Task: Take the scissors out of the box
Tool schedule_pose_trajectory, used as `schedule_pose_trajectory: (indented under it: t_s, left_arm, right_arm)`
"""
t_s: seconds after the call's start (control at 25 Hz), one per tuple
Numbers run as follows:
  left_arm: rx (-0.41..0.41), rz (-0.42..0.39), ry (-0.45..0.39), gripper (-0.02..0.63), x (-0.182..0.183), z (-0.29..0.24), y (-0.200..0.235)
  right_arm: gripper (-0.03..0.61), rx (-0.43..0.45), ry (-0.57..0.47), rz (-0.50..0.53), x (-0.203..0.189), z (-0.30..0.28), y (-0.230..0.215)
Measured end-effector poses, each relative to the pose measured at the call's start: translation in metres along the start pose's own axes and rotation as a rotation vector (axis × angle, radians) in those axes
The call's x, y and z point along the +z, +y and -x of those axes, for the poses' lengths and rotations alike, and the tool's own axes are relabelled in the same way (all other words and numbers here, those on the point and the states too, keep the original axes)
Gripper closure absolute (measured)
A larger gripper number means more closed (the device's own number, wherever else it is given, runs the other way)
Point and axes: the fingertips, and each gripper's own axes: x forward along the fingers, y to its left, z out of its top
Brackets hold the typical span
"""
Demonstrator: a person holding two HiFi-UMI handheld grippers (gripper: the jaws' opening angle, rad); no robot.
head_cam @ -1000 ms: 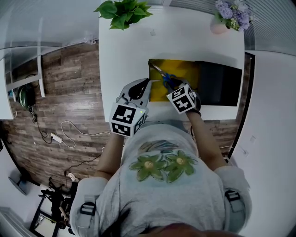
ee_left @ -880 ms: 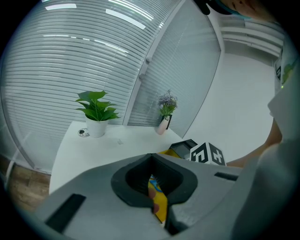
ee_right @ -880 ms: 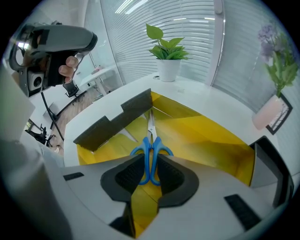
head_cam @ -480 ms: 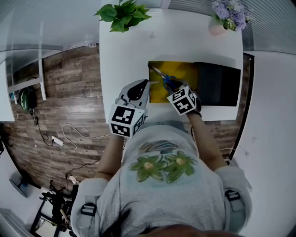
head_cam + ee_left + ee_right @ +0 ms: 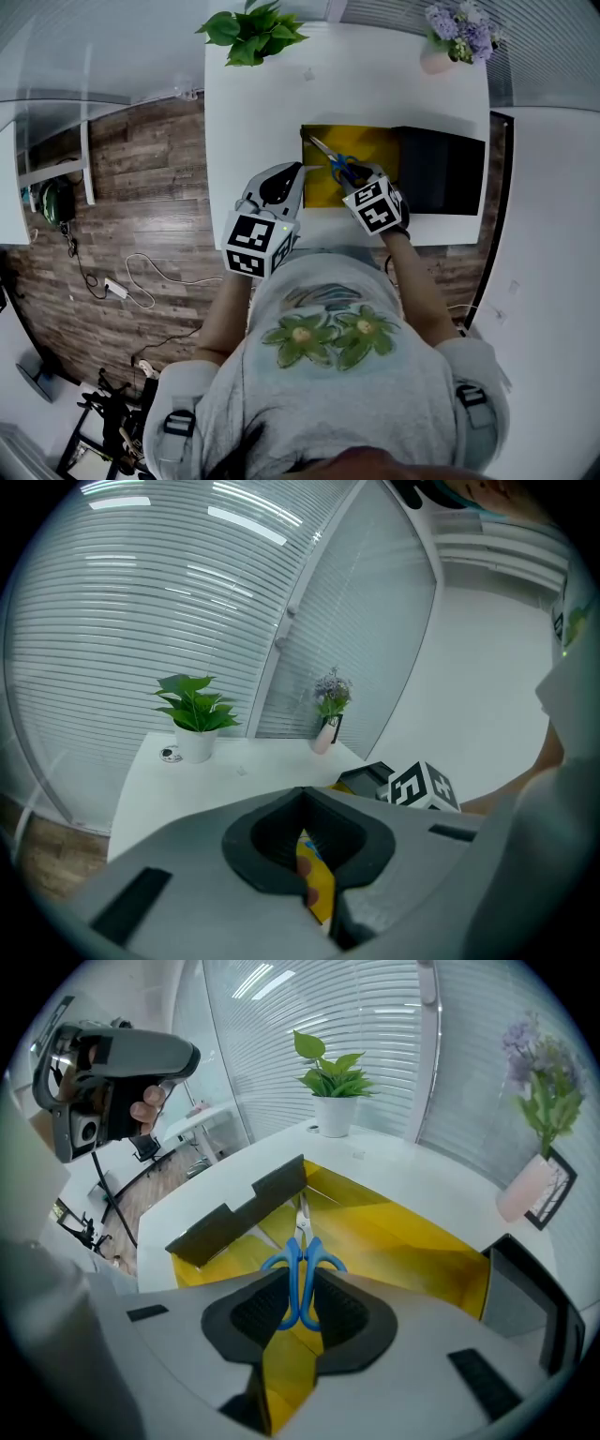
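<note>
- A potted plant point(image 5: 248, 28) stands at the upper left corner of the white table point(image 5: 375, 75) in the head view.
- The left gripper point(image 5: 309, 846) is held left of centre in the head view, with its tip beside the left wall of the box. Its jaws stand a narrow gap apart with nothing clamped between them. Only a sliver of yellow shows through the gap.
- The box point(image 5: 375, 141) sits open at the centre of the table. It has a yellow lining and dark outer walls.
- The scissors point(image 5: 302, 1265) are inside the box, over the yellow floor. The blue handles are toward the person and the blades point to the upper left of the head view.
- The right gripper point(image 5: 300, 1321) reaches down into the box from the near edge. Its jaws are partly closed, with both pads bearing on the blue handles.
- The black lid point(image 5: 441, 173) lies just right of the yellow compartment, touching it.
- A vase of purple flowers point(image 5: 459, 23) stands at the upper right corner of the table, well apart from the box.
</note>
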Motion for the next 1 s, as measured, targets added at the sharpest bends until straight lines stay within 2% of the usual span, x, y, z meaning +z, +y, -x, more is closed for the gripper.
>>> schedule_pose_trajectory:
  t_s: [0.6, 1.0]
  left_arm:
    - [0.011, -0.012, -0.009, 0.617, -0.002, 0.011, -0.004]
    - [0.020, -0.051, -0.027, 0.617, 0.005, 0.020, -0.007]
  right_arm:
    - [0.499, 0.007, -0.033, -0.015, 0.002, 0.013, 0.001]
    - [0.499, -0.009, -0.078, -0.013, 0.012, 0.030, 0.002]
